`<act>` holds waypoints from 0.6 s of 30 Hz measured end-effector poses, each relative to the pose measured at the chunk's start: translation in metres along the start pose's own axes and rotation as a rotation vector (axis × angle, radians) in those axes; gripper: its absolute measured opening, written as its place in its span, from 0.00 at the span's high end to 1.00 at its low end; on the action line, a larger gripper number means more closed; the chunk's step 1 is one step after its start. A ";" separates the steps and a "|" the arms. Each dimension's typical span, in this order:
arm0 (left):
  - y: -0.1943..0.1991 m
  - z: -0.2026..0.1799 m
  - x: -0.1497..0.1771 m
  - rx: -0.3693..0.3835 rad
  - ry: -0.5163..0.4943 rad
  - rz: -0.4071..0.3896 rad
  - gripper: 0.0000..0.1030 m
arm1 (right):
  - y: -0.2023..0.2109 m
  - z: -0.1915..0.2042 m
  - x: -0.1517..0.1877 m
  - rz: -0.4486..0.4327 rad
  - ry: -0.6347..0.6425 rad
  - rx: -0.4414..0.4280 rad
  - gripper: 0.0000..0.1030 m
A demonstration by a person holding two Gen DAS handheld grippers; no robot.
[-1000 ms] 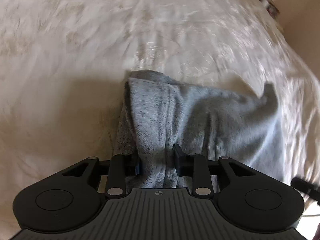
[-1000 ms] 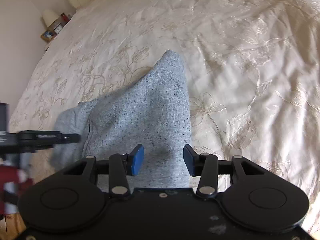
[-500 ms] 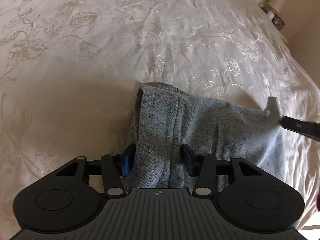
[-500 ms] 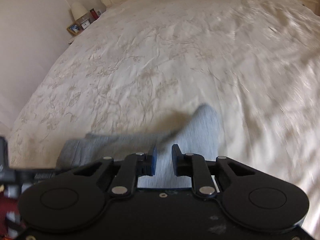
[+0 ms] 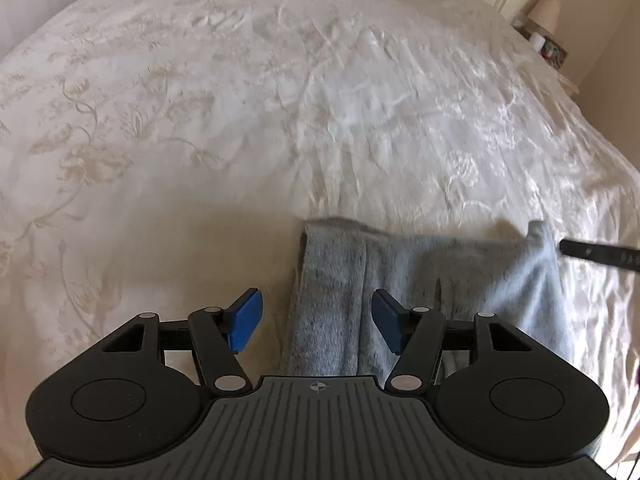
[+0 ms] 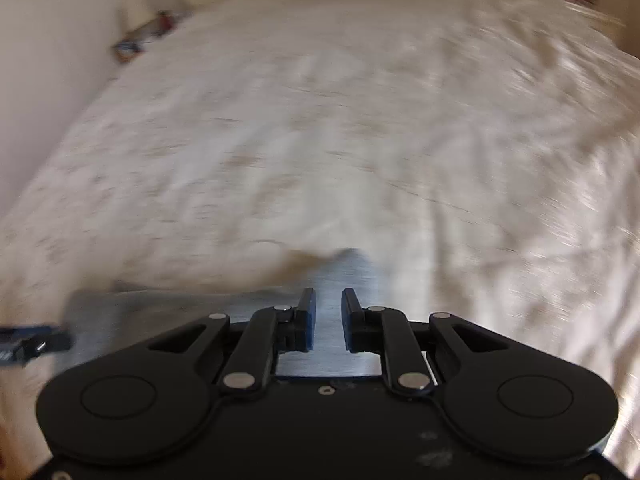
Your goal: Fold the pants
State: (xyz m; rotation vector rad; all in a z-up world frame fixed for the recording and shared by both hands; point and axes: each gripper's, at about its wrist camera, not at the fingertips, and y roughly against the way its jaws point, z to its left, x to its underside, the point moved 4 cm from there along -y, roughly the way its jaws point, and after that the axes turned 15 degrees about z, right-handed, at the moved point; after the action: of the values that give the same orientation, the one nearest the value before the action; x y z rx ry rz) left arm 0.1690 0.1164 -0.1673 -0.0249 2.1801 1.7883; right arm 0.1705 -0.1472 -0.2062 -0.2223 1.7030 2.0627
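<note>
The gray pants (image 5: 424, 280) lie on the cream bedspread (image 5: 240, 120), low and to the right in the left wrist view, running from about 6 to 3 o'clock. The left gripper (image 5: 318, 322) has its jaws wide apart above the cloth's left fold; the cloth passes between them nearer the right pad, and it is unclear whether it touches. In the blurred right wrist view, the right gripper (image 6: 328, 318) has its jaws nearly together with gray cloth (image 6: 336, 280) in the narrow gap; whether they pinch it cannot be told.
</note>
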 end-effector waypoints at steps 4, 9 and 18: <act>0.005 -0.007 -0.008 -0.005 -0.029 -0.007 0.43 | -0.036 0.019 -0.012 0.084 0.076 0.020 0.84; 0.015 -0.023 -0.010 0.003 -0.111 -0.032 0.43 | -0.048 0.010 -0.038 0.063 0.023 0.106 0.83; -0.013 -0.063 0.026 -0.010 -0.356 0.067 0.43 | 0.009 0.037 0.045 0.045 0.078 0.037 0.66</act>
State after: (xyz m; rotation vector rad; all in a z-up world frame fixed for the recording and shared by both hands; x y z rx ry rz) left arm 0.1320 0.0578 -0.1762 0.3420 1.9376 1.6867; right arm 0.1327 -0.1019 -0.2074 -0.2581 1.8064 2.0782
